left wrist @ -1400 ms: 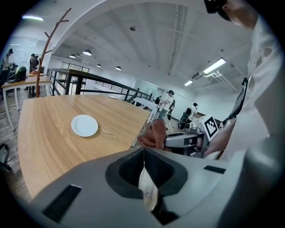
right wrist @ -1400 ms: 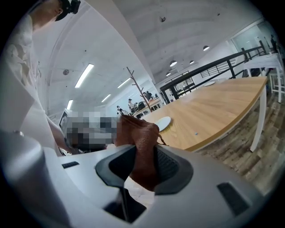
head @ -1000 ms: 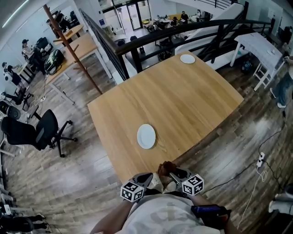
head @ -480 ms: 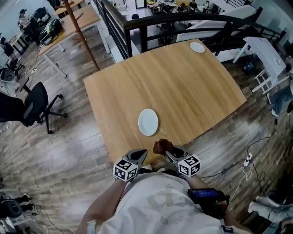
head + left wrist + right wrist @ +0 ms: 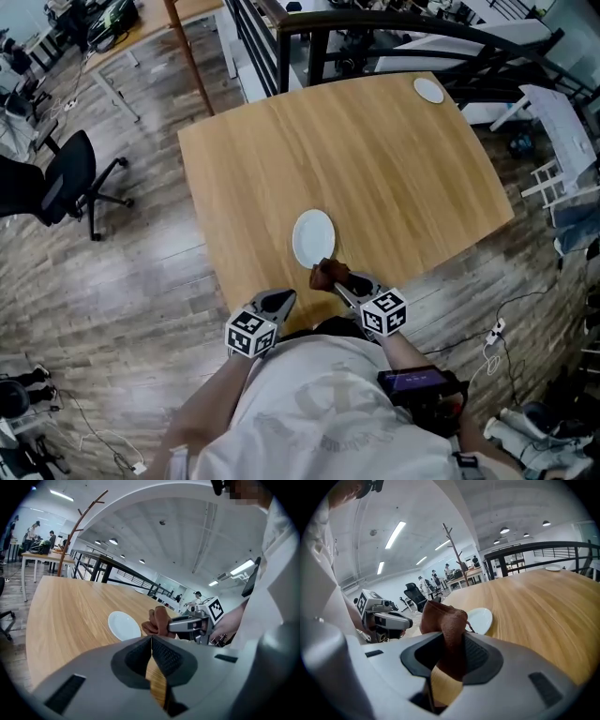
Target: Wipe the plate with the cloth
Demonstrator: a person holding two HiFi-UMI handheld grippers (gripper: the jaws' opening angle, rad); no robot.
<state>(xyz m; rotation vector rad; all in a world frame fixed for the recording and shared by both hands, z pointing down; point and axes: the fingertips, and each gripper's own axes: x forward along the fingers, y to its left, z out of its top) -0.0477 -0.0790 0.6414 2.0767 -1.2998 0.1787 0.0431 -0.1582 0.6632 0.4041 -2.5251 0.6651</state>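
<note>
A white plate lies near the front edge of the wooden table; it also shows as the plate in the left gripper view and the plate in the right gripper view. My right gripper is shut on a brown cloth, held just short of the plate's near rim. The cloth bunches up out of the jaws; the same cloth shows in the left gripper view. My left gripper hovers at the table's front edge, left of the right one, shut with nothing in it.
A second small white plate sits at the table's far right corner. A black railing runs behind the table. An office chair stands on the floor to the left. A white table stands at the right.
Both grippers have come forward to the table's front edge, and the cloth in the right one now sits close to the plate. The head view has swung nearer over the table.
</note>
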